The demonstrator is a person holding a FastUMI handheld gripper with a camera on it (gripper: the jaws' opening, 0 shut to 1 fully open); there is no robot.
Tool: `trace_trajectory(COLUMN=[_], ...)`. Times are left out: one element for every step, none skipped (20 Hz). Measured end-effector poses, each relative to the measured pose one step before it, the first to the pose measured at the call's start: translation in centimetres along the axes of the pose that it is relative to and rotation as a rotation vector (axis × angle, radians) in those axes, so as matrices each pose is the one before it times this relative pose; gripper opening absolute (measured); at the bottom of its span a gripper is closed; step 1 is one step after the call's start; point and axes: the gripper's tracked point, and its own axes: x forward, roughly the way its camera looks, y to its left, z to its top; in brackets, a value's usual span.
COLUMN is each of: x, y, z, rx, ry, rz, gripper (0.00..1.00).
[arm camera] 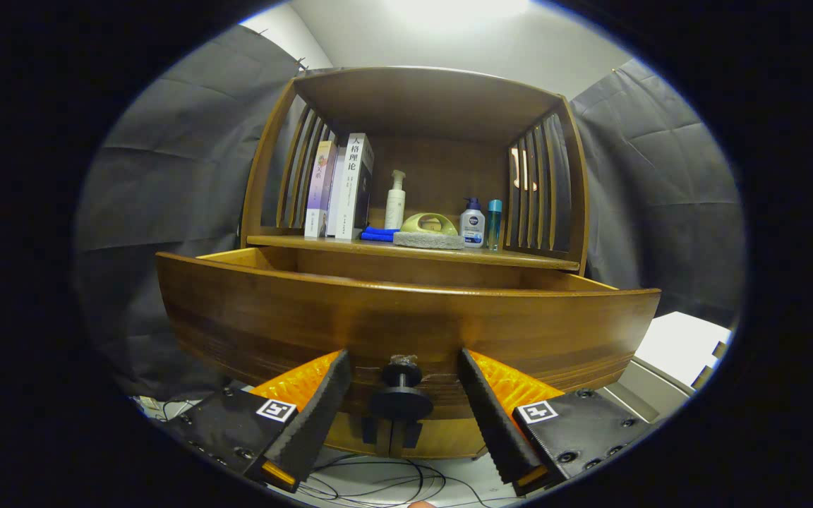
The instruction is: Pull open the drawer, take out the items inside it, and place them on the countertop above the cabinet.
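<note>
Drawer (pixel 406 321) out, tool (pixel 404 367) at its front
Fingers spread wide either side of the knob (pixel 401 395) (gripping nothing), books (pixel 339 187) shelved beyond.

Hand-held gripper (pixel 401 363) held level and pointed straight forward, both fingers (pixel 318 409) spread wide apart, gap between them left open, neither finger pressed on anything, tips seen angled slightly inward toward each other, square markers carried behind the fingers

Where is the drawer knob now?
In the gripper view, the knob sits on the drawer front, between the open gripper's fingers, untouched by either.
</note>
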Motion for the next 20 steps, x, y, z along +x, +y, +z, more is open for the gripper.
trace_trajectory(x=[0.268, 0.158, 0.286, 0.417, 0.323, 0.396, 0.389, 0.504, 0.321, -0.002, 0.441, 0.534, 0.392, 0.51, 0.424, 0.491, 0.502, 0.468, 0.408, 0.459], y=[0.029, 0.038, -0.055, -0.025, -0.009, 0.029, 0.03, -0.033, -0.035, -0.116, -0.032, 0.053, -0.032, -0.052, 0.027, -0.029, -0.028, -0.016, -0.008, 0.012], z=[0.007, 0.191, 0.249, 0.214, 0.269, -0.181, 0.19, 0.118, 0.156, -0.187, 0.147, -0.092, 0.103, -0.047, 0.08, 0.014, 0.06, -0.025, -0.006, 0.094], rx=[0.00561, 0.00214, 0.00077, -0.00019, -0.00046, 0.01201, 0.00416, 0.00808, 0.00134, -0.00034, -0.00442, -0.0053, -0.01026, -0.0093, -0.00941, -0.00769, -0.00998, -0.01256, -0.01013, -0.00005], ry=[0.00565, -0.00107, -0.00177, -0.00303, -0.00049, 0.0145, -0.00802, 0.01271, -0.00546, 0.00776, -0.00528, 0.00626, -0.0044, 0.00511, -0.00289, 0.00165, -0.0051, 0.00038, -0.0008, 0.0003], rz=[0.00107, 0.00043, 0.00084, 0.00125, 0.00069, 0.0027, -0.00066, 0.00041, -0.00213, -0.00137, -0.00144, -0.00055, -0.00198, -0.00194, -0.00207, -0.00142, -0.0021, -0.00219, -0.00172, -0.00077], gripper=[0.98, 0.98, 0.98, 0.98, 0.98, 0.98, 0.98, 0.98, 0.97, 0.98, 0.98, 0.98, 0.98, 0.98, 0.98, 0.98, 0.98, 0.98, 0.98, 0.98])
